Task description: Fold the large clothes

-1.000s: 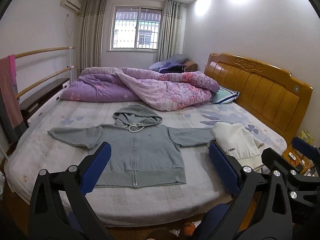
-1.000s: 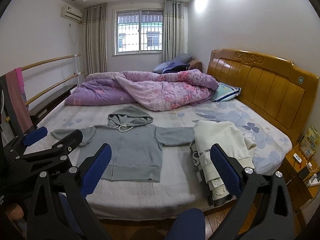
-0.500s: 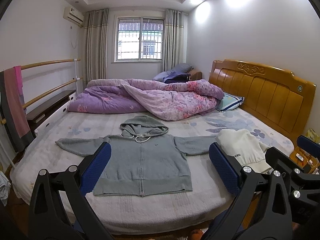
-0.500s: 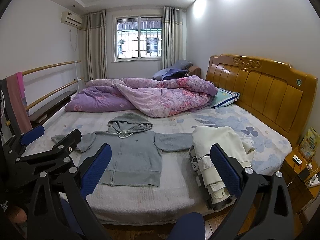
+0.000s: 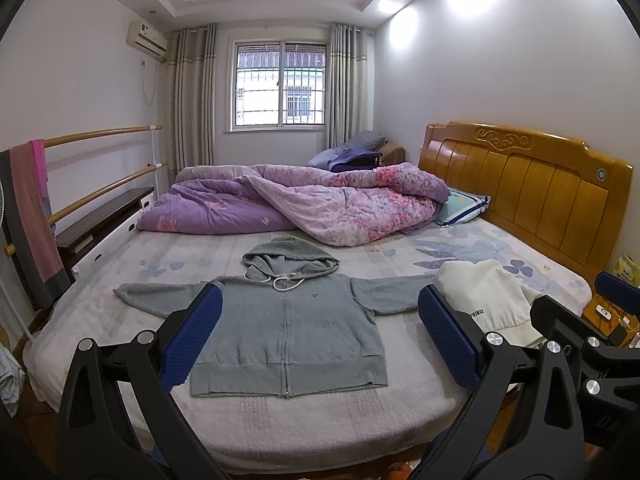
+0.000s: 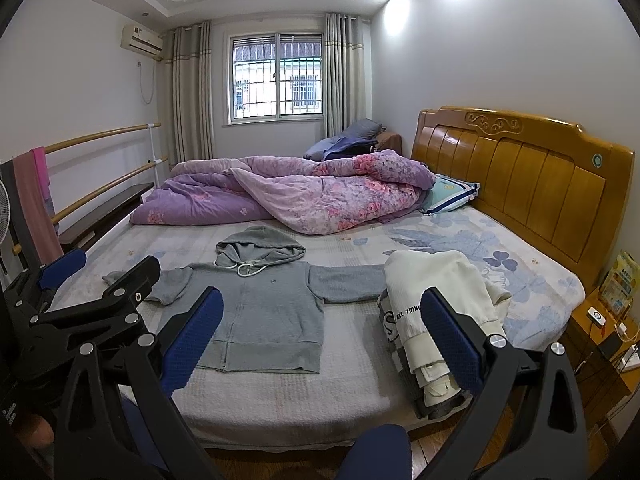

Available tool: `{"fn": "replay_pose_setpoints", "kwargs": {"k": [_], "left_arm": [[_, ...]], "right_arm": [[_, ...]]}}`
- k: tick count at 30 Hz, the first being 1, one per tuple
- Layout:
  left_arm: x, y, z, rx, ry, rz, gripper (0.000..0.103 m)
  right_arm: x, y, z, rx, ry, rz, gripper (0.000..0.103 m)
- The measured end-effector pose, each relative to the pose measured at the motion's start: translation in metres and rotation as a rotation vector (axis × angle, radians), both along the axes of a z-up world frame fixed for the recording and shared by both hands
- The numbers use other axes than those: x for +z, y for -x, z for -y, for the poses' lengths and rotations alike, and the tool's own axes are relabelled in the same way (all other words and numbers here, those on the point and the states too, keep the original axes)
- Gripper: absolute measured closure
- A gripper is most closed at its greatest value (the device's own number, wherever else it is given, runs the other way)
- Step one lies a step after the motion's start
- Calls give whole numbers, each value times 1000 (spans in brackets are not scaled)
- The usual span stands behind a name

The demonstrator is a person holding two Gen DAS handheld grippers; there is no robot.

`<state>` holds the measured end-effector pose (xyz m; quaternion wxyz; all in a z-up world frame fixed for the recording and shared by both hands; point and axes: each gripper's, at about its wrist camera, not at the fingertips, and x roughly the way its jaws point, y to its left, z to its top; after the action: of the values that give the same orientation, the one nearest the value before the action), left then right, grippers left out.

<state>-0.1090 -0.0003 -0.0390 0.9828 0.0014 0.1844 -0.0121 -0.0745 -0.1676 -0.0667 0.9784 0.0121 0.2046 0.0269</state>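
Both claws, your left claw (image 5: 318, 344) and right claw (image 6: 320, 340), are hanging released above the bed's near edge. Lying flat ahead is the grey zip-up cotton hoodie (image 5: 288, 332), sleeves spreading crosswise, sitting closer to your left claw.

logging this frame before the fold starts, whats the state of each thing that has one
grey hoodie: spread flat, zipped, sleeves out, unfolded
white garments: folded, stacked beside it
purple quilt: rumpled, heaped
curtains: drawn open
left gripper: jaws open, empty
right gripper: jaws open, empty
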Motion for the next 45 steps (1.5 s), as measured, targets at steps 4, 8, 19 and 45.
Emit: {"fn": "replay_pose_setpoints", "kwargs": {"k": [4, 8, 19, 45], "left_arm": [[0, 0, -1, -3, 3, -1, 5], [0, -1, 0, -3, 2, -1, 5], [0, -6, 1, -25, -6, -17, 5], [-5, -14, 4, -29, -9, -21, 5]], "right_arm": [[0, -1, 1, -2, 0, 0, 8], [-1, -3, -1, -8, -1, -2, 8], [-5, 1, -4, -36, -14, -16, 8], [-6, 3, -9, -41, -21, -19, 8]]}}
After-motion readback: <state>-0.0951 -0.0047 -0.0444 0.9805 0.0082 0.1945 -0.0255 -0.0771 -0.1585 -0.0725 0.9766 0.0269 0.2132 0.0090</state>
